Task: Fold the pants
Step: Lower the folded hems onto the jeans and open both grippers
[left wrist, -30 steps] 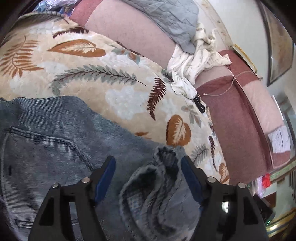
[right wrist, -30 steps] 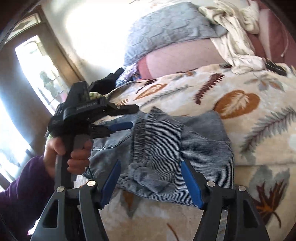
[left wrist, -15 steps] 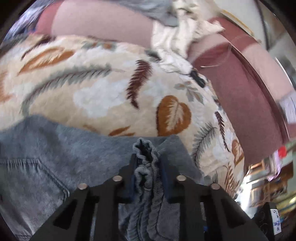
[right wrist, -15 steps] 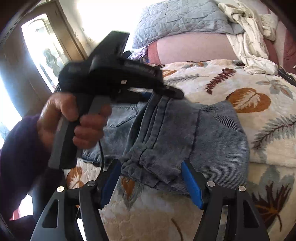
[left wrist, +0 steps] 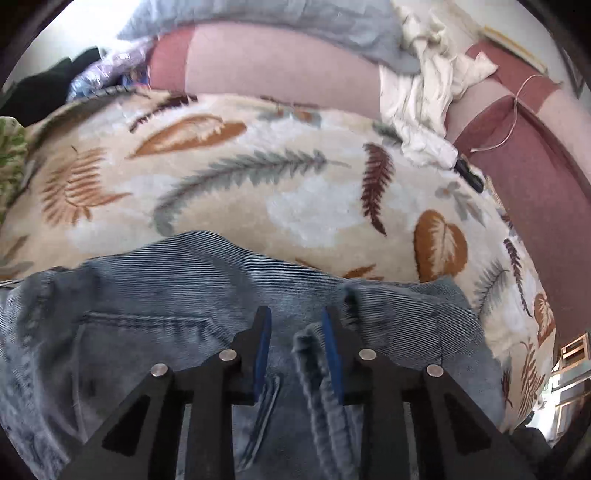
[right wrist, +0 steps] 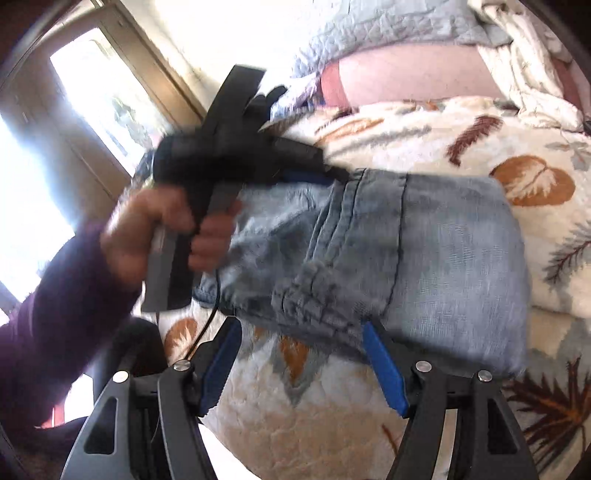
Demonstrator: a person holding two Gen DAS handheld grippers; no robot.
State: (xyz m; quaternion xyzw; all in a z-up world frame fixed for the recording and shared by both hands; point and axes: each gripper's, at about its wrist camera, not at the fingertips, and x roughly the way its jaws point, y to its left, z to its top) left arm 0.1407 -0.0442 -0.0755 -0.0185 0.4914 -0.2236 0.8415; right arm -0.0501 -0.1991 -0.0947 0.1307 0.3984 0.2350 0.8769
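Light blue denim pants (left wrist: 155, 306) lie folded over on a leaf-patterned blanket (left wrist: 258, 184). In the left wrist view my left gripper (left wrist: 295, 332) hovers over them with its jaws partly apart; a bunched hem (left wrist: 314, 354) lies between the fingers, not pinched. In the right wrist view the pants (right wrist: 443, 251) lie ahead, and my right gripper (right wrist: 301, 354) is wide open and empty at their near edge. The left gripper (right wrist: 325, 173), held by a hand, sits over the pants' far edge.
A pink bolster (left wrist: 277, 66) and a grey quilt (right wrist: 388, 26) lie at the back. A crumpled white cloth (left wrist: 424, 99) lies at the back right. A maroon cushion (left wrist: 535, 177) runs along the right. A bright doorway (right wrist: 92, 92) is to the left.
My left gripper was shut on the pants' hem half a second ago and has now opened, releasing it onto the folded pants. The right gripper stayed open and came a little closer.
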